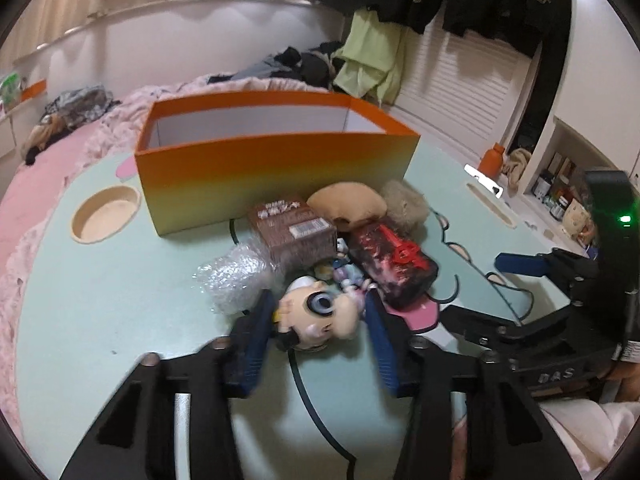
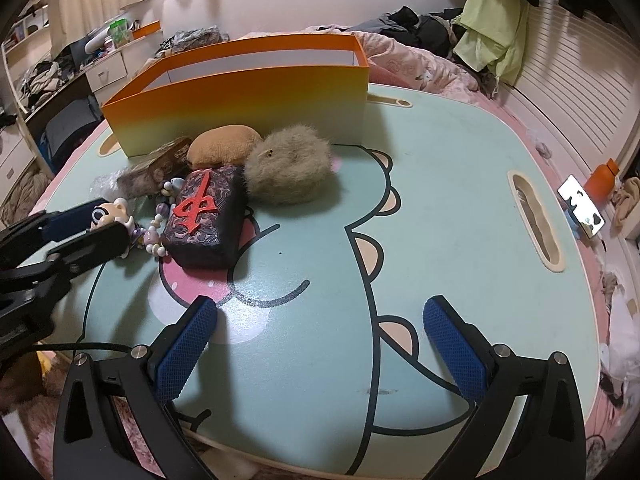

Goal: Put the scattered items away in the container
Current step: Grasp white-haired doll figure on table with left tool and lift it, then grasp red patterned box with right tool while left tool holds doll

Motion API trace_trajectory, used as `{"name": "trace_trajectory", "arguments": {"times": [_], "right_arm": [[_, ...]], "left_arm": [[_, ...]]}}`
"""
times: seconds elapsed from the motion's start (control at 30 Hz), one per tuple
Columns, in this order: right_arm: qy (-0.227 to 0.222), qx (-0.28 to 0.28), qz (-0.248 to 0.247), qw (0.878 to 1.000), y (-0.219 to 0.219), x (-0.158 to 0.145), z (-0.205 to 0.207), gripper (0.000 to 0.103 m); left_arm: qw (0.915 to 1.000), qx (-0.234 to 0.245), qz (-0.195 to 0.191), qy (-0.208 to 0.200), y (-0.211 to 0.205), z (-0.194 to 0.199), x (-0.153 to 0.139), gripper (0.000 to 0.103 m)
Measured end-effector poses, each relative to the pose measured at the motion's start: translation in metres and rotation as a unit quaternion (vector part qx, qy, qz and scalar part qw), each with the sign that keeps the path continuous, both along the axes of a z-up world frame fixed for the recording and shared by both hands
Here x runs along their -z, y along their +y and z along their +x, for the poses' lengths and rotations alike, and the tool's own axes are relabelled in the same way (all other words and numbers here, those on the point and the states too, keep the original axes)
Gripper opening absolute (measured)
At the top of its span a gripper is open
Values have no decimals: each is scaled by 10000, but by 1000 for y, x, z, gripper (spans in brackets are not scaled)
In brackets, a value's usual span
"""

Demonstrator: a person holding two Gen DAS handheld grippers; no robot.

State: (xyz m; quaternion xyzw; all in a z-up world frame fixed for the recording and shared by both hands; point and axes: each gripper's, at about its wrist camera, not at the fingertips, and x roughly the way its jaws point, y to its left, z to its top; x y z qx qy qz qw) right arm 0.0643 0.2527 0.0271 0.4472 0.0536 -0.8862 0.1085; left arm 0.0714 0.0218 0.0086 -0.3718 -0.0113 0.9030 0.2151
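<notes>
only left view shows bubble wrap (image 1: pixel 234 278) clearly.

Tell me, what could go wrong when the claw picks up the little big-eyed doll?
The left gripper straddles the doll, whose head is round and might slip or twist out. A string of beads lies against the doll and could get dragged along or fall off the table. The orange box has a tall wall, so the doll could bump it if carried too low.
</notes>
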Motion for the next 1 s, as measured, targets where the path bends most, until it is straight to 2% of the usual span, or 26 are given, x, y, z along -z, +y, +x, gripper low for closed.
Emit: {"name": "trace_trajectory", "arguments": {"times": [0.13, 0.23, 0.37, 0.5, 0.53, 0.57, 0.67, 0.83, 0.9, 0.93, 1.0], "right_arm": [[5, 5, -1, 10000, 0, 0, 0, 103], [28, 52, -65, 10000, 3, -3, 0, 103], [48, -18, -643, 9979, 10, -12, 4, 103], [429, -341, -766, 9956, -1, -30, 6, 102], [462, -463, -826, 9944, -6, -34, 4, 95], [421, -572, -901, 9934, -10, -36, 0, 82], [157, -716, -976, 9925, -22, -31, -14, 65], [-5, -895, -1114, 9897, -30, -25, -20, 64], [-65, -935, -1087, 9896, -32, -22, -22, 47], [-132, -939, -1117, 9892, -32, -19, -23, 42], [-152, -928, -1246, 9877, -28, -17, -23, 42]], "left_arm": [[10000, 9, 93, -26, -4, 1, 0, 40], [9994, 133, 323, 51, -13, 11, -6, 40], [9985, 175, 482, 214, -29, 25, -20, 40], [9976, 10, 524, 450, -44, 28, -35, 40], [9972, -31, 575, 478, -48, 27, -38, 40], [9968, -62, 626, 485, -51, 26, -40, 40], [9962, -149, 694, 497, -56, 24, -43, 40], [9963, -181, 704, 457, -59, 22, -39, 40], [9965, -172, 696, 432, -57, 22, -38, 40], [9965, -168, 696, 424, -57, 21, -37, 40], [9966, -155, 687, 421, -57, 22, -37, 40]]}}
